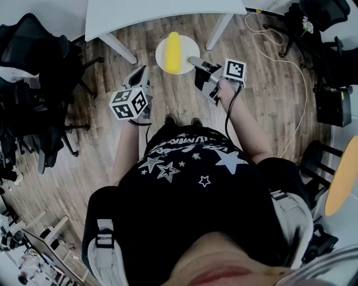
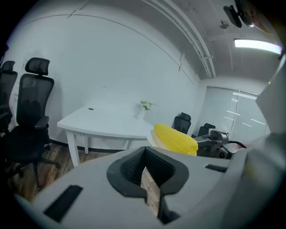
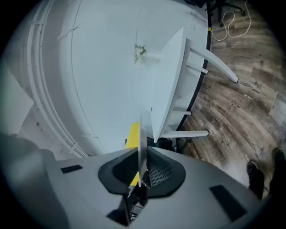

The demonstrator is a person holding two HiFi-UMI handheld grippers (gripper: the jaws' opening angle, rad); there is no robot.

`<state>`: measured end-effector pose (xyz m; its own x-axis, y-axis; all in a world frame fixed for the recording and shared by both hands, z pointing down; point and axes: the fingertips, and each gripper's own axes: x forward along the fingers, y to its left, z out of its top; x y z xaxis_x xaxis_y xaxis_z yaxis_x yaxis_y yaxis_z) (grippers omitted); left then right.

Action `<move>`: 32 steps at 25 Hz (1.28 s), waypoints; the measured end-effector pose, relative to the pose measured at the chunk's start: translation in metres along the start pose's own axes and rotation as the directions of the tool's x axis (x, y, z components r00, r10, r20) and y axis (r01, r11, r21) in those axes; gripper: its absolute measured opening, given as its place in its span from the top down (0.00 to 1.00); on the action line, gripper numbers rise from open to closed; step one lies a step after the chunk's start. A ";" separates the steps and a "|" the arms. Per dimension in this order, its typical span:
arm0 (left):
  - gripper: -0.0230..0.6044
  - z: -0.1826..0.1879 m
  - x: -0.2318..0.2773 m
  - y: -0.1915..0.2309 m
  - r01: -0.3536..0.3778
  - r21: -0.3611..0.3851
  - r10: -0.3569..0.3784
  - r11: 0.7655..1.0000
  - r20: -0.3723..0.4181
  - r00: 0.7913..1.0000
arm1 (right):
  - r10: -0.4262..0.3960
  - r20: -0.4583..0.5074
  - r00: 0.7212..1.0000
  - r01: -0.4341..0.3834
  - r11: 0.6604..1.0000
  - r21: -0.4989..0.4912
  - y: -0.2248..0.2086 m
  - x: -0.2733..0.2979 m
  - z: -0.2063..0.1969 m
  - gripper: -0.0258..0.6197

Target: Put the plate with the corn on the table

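L. gripper (image 1: 145,72), jaws together & empty, is hovering near stiff, prob. slick, breakable plate (image 1: 161,55) carrying loose corn (image 1: 174,52) midair, short of table (image 1: 140,14), while R. gripper (image 1: 196,61) is clamping its rim: best hold, kept level.

**Operator:** Which areas are cut off in the head view?

**Technician:** The table (image 1: 162,14) is cut by the upper edge; only its near rim and two legs are shown. An orange disc (image 1: 342,177) is cut by the right edge and cannot be identified.

**Operator:** What is concealed in the right gripper view?

**Technician:** The plate (image 3: 141,150) is presented edge-on, and the corn (image 3: 132,134) is largely covered by it.

**Operator:** And in the left gripper view?

**Technician:** A small object (image 2: 144,106) on the table is too small to be identified.
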<state>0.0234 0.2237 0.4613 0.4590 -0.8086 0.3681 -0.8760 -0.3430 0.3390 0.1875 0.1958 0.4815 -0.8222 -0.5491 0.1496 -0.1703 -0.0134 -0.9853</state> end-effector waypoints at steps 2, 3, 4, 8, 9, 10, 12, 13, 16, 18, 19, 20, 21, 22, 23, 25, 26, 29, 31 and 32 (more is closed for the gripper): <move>0.96 0.002 -0.001 0.002 0.000 0.007 0.000 1.000 0.000 1.000 | 0.004 0.006 1.000 -0.004 1.000 -0.003 0.002 0.000 0.000 0.90; 0.96 0.002 -0.002 0.003 -0.001 0.008 0.001 1.000 0.001 1.000 | 0.006 0.008 1.000 -0.006 1.000 -0.004 0.003 0.000 -0.001 0.90; 0.96 0.003 -0.002 0.003 -0.001 0.008 0.001 1.000 0.003 1.000 | 0.008 0.009 1.000 -0.008 1.000 -0.004 0.003 0.000 -0.002 0.90; 0.96 0.003 -0.004 0.004 0.006 0.011 -0.006 1.000 0.006 1.000 | 0.010 0.010 1.000 -0.010 1.000 -0.008 0.006 0.000 -0.006 0.90; 0.96 0.003 -0.004 0.004 0.008 0.013 -0.008 1.000 0.004 1.000 | 0.011 0.012 1.000 -0.011 1.000 -0.008 0.007 0.000 -0.006 0.90; 0.96 0.003 -0.004 0.004 0.009 0.013 -0.010 1.000 0.004 1.000 | 0.011 0.013 1.000 -0.011 1.000 -0.008 0.007 0.000 -0.007 0.90; 0.96 0.003 -0.004 0.005 0.012 0.012 -0.012 1.000 0.006 1.000 | 0.014 0.016 1.000 -0.014 1.000 -0.008 0.009 0.001 -0.007 0.90; 0.96 0.003 -0.004 0.005 0.014 0.013 -0.014 1.000 0.006 1.000 | 0.016 0.016 1.000 -0.016 1.000 -0.008 0.009 0.001 -0.007 0.90; 0.96 0.002 -0.005 0.006 0.017 0.012 -0.017 1.000 0.007 1.000 | 0.015 0.012 1.000 -0.015 1.000 -0.023 0.010 0.003 -0.009 0.90; 0.96 0.000 -0.006 0.009 0.018 0.006 -0.018 1.000 0.005 1.000 | 0.009 0.011 1.000 -0.008 0.999 -0.048 0.012 0.006 -0.011 0.90; 0.96 0.000 -0.007 0.011 0.019 0.005 -0.019 1.000 0.004 1.000 | 0.006 0.011 1.000 -0.005 0.998 -0.059 0.013 0.007 -0.011 0.90; 0.96 -0.001 -0.008 0.013 0.021 0.006 -0.021 1.000 0.002 1.000 | 0.006 0.012 1.000 -0.006 0.998 -0.062 0.014 0.010 -0.012 0.90; 0.96 0.000 -0.008 0.014 0.023 0.008 -0.023 1.000 0.001 1.000 | 0.010 0.013 1.000 -0.009 0.998 -0.059 0.015 0.012 -0.012 0.90; 0.96 0.001 -0.009 0.016 0.027 0.012 -0.027 1.000 0.002 1.000 | 0.014 0.016 1.000 -0.014 0.998 -0.055 0.016 0.014 -0.013 0.90; 0.96 0.003 -0.011 0.019 0.030 0.017 -0.030 0.999 0.005 1.000 | 0.018 0.019 1.000 -0.017 0.998 -0.052 0.017 0.017 -0.015 0.90; 0.96 0.010 -0.014 0.025 0.037 0.025 -0.037 0.999 0.017 0.999 | 0.023 0.023 0.999 -0.022 0.998 -0.055 0.021 0.023 -0.017 0.90; 0.96 0.014 -0.016 0.029 0.040 0.026 -0.041 0.999 0.025 0.999 | 0.025 0.025 0.999 -0.023 0.998 -0.057 0.023 0.027 -0.018 0.90; 0.96 0.023 -0.020 0.041 0.051 0.025 -0.052 0.998 0.039 0.998 | 0.032 0.037 0.999 -0.030 0.998 -0.053 0.027 0.039 -0.021 0.90; 0.96 0.023 -0.022 0.048 0.057 0.028 -0.058 0.998 0.040 0.998 | 0.037 0.050 0.998 -0.034 0.998 -0.048 0.028 0.045 -0.023 0.90; 0.96 0.022 -0.022 0.052 0.058 0.032 -0.059 0.998 0.038 0.998 | 0.039 0.057 0.998 -0.037 0.998 -0.044 0.027 0.048 -0.024 0.90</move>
<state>-0.0358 0.2130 0.4514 0.5038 -0.8046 0.3144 -0.8524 -0.4039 0.3321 0.1305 0.1889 0.4638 -0.7961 -0.5959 0.1058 -0.1634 0.0434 -0.9856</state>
